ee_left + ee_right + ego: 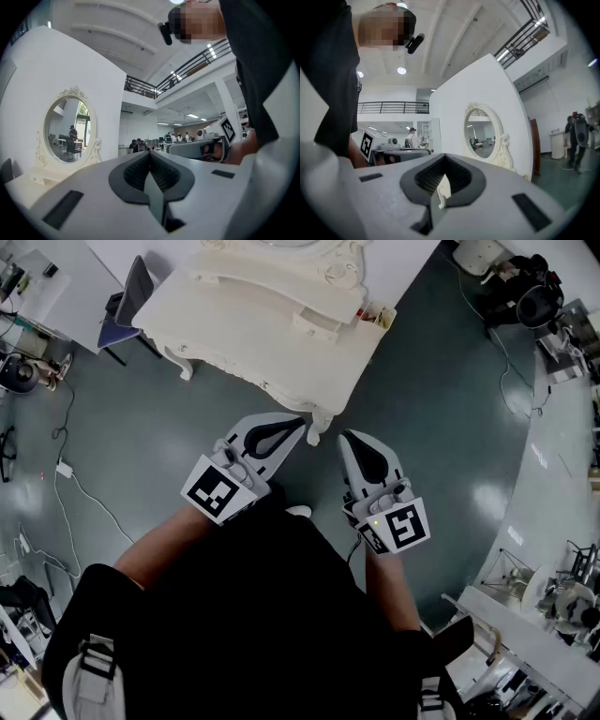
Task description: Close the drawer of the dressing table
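Note:
The white dressing table [253,324] stands just ahead of me in the head view, with its oval mirror [68,124] [483,129] at the back. A drawer [378,315] juts out at the table's right end, with small items in it. My left gripper [296,426] [150,153] is held level near the table's front corner leg [319,427], shut and empty. My right gripper [345,439] [443,158] is beside it, a little right of the leg, also shut with nothing held. Neither one touches the table.
A dark chair [127,301] stands left of the table. White cables [80,488] trail over the grey floor at the left. Curved white desks [553,474] with equipment line the right side. A person [576,136] stands far off to the right.

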`<state>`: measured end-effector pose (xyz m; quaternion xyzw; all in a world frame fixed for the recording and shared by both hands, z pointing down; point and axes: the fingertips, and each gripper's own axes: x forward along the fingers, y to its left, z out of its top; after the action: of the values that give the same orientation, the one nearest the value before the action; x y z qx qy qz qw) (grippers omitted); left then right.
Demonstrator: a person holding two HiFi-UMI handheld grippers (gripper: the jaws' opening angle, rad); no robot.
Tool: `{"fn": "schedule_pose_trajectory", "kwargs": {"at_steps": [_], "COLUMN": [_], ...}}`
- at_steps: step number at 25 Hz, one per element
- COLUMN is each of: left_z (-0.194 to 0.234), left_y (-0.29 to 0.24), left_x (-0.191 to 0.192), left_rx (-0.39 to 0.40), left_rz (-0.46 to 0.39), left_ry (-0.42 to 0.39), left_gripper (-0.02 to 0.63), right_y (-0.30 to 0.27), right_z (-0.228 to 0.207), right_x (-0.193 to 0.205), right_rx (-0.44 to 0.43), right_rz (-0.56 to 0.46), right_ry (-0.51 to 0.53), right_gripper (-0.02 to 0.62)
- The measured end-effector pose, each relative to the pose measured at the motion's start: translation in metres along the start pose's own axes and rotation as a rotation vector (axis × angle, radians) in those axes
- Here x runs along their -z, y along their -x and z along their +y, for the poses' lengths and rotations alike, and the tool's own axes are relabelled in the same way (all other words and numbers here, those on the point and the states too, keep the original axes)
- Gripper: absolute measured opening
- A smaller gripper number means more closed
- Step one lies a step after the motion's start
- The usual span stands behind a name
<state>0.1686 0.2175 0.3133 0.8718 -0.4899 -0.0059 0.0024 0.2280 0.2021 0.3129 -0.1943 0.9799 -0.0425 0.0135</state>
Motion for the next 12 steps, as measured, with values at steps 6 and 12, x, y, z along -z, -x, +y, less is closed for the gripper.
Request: {"fn": "schedule_pose_trajectory", "kwargs": {"at_steps": [6,12], "left_z": [-0.015,-0.010], "left_y": [0.008,0.019], "left_x": [-0.001,-0.006], "left_rx": [-0.014,-0.001], "left_rz": [-0.011,-0.021], "left_ry": [-0.020,-0.015], "left_gripper": [-0.006,-0.006], "right_y": [0.008,0.004], "right_z": [0.009,0.020], "right_x": [-0.001,0.002], "right_rx": [-0.006,0.013], "right_rz": [-0.033,-0.043], "right_ry": [-0.007,-0.031], "right_gripper": [0.002,0.003]}}
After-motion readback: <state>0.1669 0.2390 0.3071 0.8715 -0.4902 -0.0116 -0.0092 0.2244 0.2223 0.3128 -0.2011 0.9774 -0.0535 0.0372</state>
